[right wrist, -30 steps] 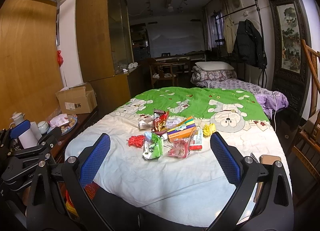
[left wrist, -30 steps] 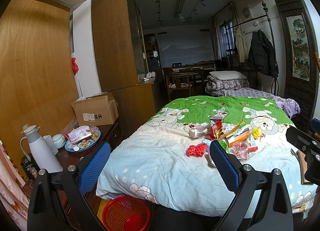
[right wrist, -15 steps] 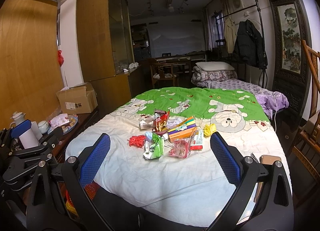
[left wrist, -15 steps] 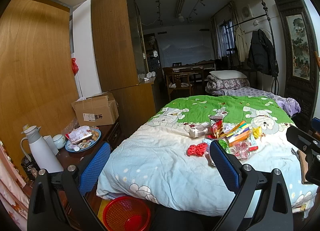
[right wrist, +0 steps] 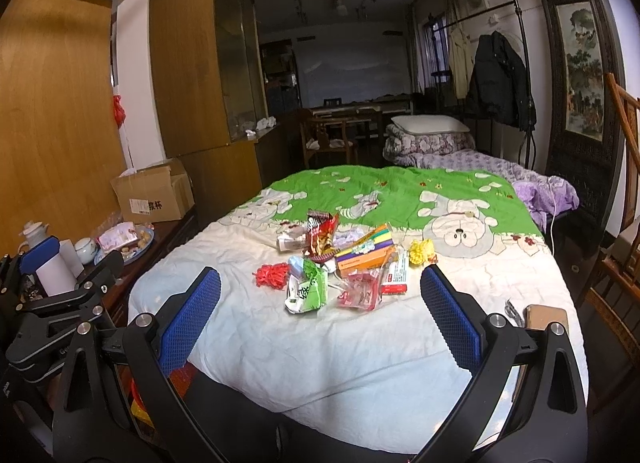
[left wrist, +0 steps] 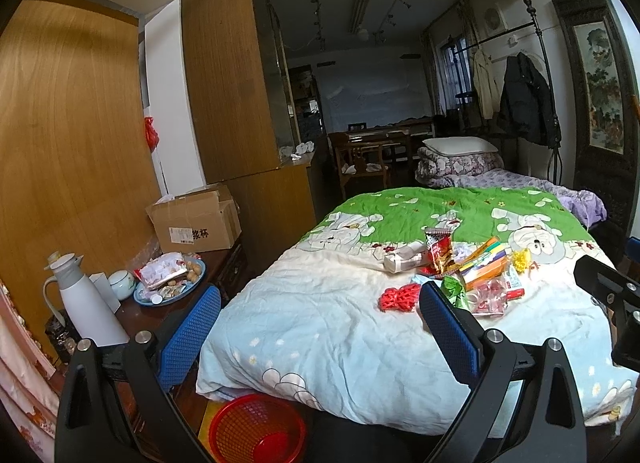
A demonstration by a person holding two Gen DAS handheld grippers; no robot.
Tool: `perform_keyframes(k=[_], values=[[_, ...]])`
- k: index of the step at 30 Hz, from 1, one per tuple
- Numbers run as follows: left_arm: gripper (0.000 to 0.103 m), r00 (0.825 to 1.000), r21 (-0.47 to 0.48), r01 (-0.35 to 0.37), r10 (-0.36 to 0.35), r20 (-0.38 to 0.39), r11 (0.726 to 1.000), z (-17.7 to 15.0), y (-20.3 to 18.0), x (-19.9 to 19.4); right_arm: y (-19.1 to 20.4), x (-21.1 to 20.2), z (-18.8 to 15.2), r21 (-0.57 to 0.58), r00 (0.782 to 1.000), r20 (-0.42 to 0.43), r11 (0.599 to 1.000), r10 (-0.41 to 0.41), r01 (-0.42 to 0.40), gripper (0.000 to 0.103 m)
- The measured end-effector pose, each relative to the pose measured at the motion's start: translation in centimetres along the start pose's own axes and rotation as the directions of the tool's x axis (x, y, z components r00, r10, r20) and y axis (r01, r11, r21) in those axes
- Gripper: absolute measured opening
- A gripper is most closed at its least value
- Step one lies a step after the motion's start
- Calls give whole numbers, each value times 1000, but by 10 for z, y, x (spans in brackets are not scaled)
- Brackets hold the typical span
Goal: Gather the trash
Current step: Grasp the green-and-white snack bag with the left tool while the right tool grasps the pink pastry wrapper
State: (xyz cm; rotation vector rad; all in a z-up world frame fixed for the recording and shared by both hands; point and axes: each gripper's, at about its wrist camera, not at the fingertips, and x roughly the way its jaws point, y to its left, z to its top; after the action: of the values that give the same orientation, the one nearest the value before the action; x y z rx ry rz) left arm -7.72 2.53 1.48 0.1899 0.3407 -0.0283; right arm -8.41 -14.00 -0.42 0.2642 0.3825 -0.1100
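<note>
Right wrist view: crinkly wrappers (right wrist: 320,291) on rumpled quilt (right wrist: 280,343), both hand-held grippers (right wrist: 320,319) (left wrist: 320,335) wide apart, empty.

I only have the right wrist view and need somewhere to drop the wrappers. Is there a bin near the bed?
Observer: Yes. The left wrist view shows a round red plastic mesh basket on the floor by the near left corner of the bed.
Operator: Anything in it?
Observer: The part of its inside that shows looks empty.
Operator: Is the left gripper free?
Observer: Its blue-padded fingers stand wide apart with nothing between them.
</note>
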Motion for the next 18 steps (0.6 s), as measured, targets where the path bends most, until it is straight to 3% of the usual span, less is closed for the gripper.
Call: perform_keyframes(k=[9, 15, 18], values=[[97, 991, -7, 40, -41, -124, 999, -11, 7, 56, -17, 52, -21, 15, 992, -129, 1000, -10, 12, 96], [97, 961, 14, 129, -121, -249, 992, -33, -3, 110, -37, 102, -50, 25, 969, -245, 999, -40, 47, 96], [97, 934, 32, 188, -168, -315, 982, -45, -21, 138, -47, 119, -61, 45, 960, -279, 998, -26, 41, 96]])
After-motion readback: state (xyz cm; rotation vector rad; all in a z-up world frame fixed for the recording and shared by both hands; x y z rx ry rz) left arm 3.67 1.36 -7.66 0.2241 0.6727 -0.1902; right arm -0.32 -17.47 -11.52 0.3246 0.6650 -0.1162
